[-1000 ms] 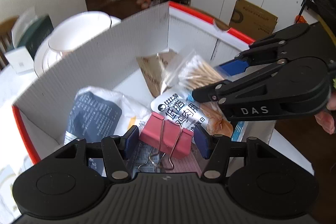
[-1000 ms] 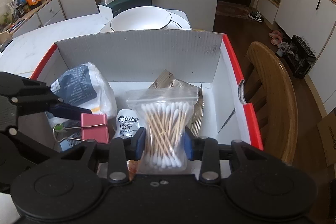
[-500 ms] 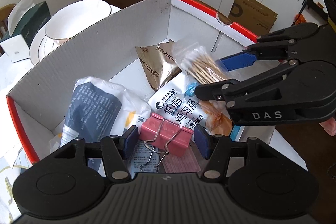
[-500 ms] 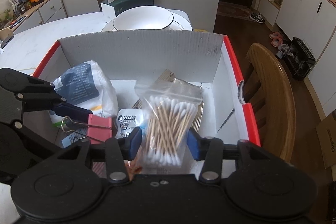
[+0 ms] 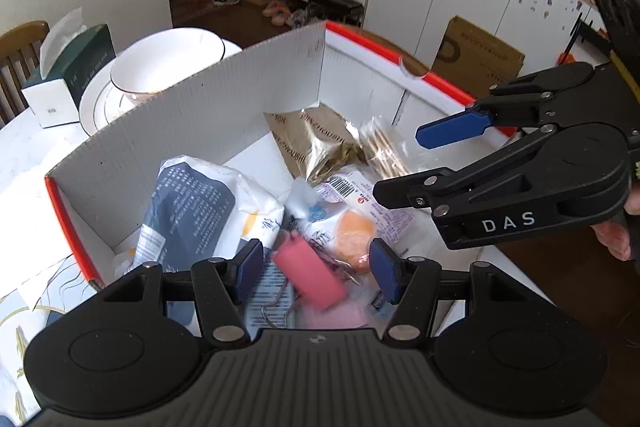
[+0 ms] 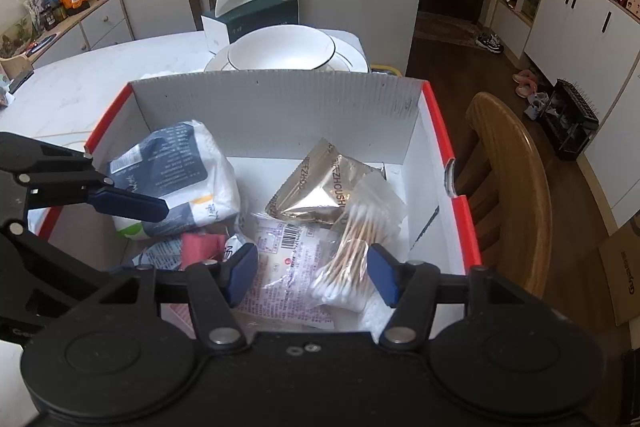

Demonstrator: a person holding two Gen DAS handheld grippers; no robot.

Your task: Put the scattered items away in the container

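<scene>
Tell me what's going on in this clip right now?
A person is tidying small items into a box with two handheld grippers. The right gripper has just been opening, and the cotton swab bag lies loose in the box, touching neither pad. The left gripper stands open over the box too; the pink binder clip shows blurred between its fingers, apparently dropping free.

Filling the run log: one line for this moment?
left gripper: open | pink binder clip: dropping | right gripper: open | cotton swab bag: in box

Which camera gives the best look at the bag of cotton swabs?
The right wrist view: the bag of cotton swabs lies sharp, whole, close inside the box. The left wrist view shows it farther off and blurred.
</scene>
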